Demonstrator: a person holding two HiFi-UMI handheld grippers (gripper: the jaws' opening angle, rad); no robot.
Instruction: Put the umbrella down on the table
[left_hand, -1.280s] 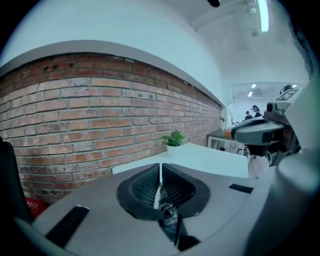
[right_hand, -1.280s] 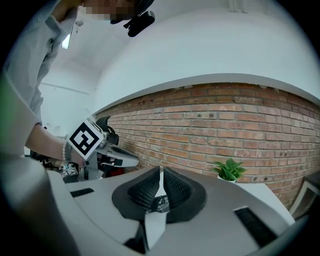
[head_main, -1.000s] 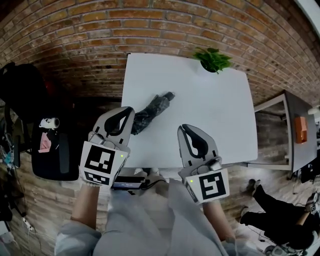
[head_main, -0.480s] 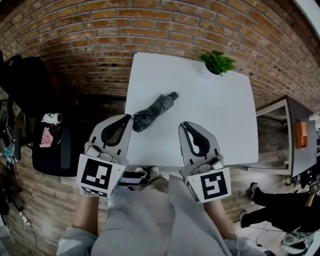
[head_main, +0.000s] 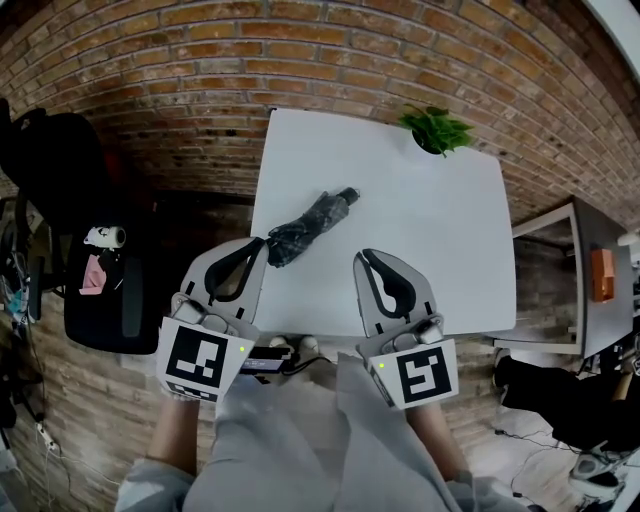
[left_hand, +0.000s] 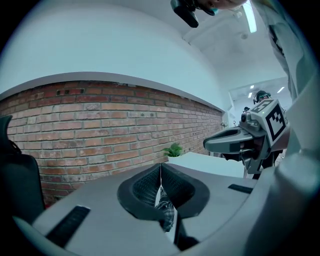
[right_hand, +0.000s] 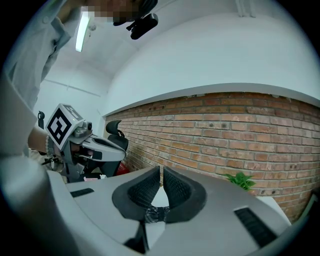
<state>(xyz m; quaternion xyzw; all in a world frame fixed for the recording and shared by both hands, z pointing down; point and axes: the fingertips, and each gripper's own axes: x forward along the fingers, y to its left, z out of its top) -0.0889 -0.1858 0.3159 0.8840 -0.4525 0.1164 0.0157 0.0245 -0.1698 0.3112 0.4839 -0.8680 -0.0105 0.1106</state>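
Two grippers hang over the near edge of the white surface (head_main: 430, 230), well apart from each other. Left gripper (head_main: 262, 242): fingers pressed together, nothing between them. Right gripper (head_main: 361, 258): fingers appear pressed together as well, with only a thin slit at the tips, and hold nothing. The folded umbrella (head_main: 310, 226) lies flat on the surface close to its left edge, set diagonally. Its near end sits just beside the left gripper's fingertips; the head view does not show whether they touch. A potted plant (head_main: 437, 128) stands at the far right corner.
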